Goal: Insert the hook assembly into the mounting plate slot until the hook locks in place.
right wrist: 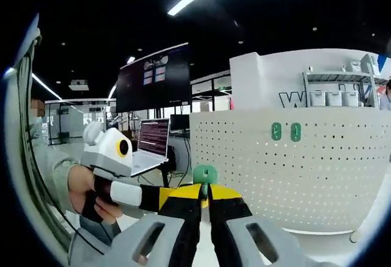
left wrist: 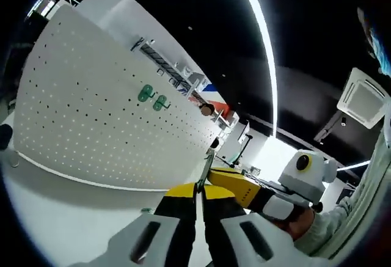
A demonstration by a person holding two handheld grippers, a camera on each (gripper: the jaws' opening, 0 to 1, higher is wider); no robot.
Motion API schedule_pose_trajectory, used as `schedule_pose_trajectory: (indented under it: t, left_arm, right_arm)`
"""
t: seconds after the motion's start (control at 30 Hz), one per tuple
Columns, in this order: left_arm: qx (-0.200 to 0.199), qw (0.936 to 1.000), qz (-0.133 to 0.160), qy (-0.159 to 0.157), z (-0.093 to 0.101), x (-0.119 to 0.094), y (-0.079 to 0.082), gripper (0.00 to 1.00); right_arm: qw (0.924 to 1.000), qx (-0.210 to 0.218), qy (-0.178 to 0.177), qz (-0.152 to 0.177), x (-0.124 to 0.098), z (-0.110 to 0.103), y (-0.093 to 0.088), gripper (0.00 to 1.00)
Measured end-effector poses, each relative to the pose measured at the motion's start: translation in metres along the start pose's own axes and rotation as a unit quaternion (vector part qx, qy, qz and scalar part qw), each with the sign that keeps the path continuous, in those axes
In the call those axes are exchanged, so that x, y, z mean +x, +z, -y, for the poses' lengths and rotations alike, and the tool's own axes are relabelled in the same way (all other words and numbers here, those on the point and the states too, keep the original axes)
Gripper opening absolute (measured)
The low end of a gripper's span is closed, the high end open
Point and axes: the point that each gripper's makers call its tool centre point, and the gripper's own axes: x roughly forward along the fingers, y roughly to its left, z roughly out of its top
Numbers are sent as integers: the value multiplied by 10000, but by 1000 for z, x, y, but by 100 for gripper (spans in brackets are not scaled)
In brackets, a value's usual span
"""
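The white pegboard mounting plate stands upright on the counter, already carrying two green hooks side by side, well apart from both tools. The right tongs are pressed together, pinching a green hook assembly at their tips; the left tongs look pressed together on something thin, though I cannot tell what. Best to carry the hook level toward a free slot near the mounted pair, pegs square to the holes, then press until it seats.
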Motion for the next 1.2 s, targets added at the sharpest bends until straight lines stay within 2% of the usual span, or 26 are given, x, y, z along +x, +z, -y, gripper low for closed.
schedule_pose_trajectory:
  t: [0.1, 0.17, 0.3, 0.4, 0.7, 0.97, 1.13, 1.2]
  left_arm:
    - [-64, 10000, 4, -14, 1, 0, -1, 3]
    - [-29, 10000, -3, -27, 2, 0, -2, 3]
    - [7, 10000, -19, -26, 2, 0, -2, 3]
    - [19, 10000, -1, -37, 2, 0, -2, 3]
    - [453, 9988, -156, 130, -3, -1, -4, 5]
    - [515, 9985, -126, 143, -4, -3, -2, 4]
    - [1026, 9944, -200, 139, 0, -2, -2, 1]
    - [1392, 9898, -264, 161, 0, -2, -2, 1]
  right_arm:
    - [9994, -327, -57, -67, -1, -1, -1, 1]
    - [9995, -301, -44, -66, -1, -2, 0, 0]
    - [9983, -569, -63, -124, 0, -3, 0, 0]
    - [9982, -588, -72, -104, -1, -2, 0, 0]
    - [9981, -600, -63, -120, -1, -3, 1, 0]
    - [9981, -602, -75, -127, -1, -2, 2, 0]
    - [9983, -569, -56, -123, -1, -2, 3, 0]
    - [9984, -549, -26, -128, 0, -3, 3, 0]
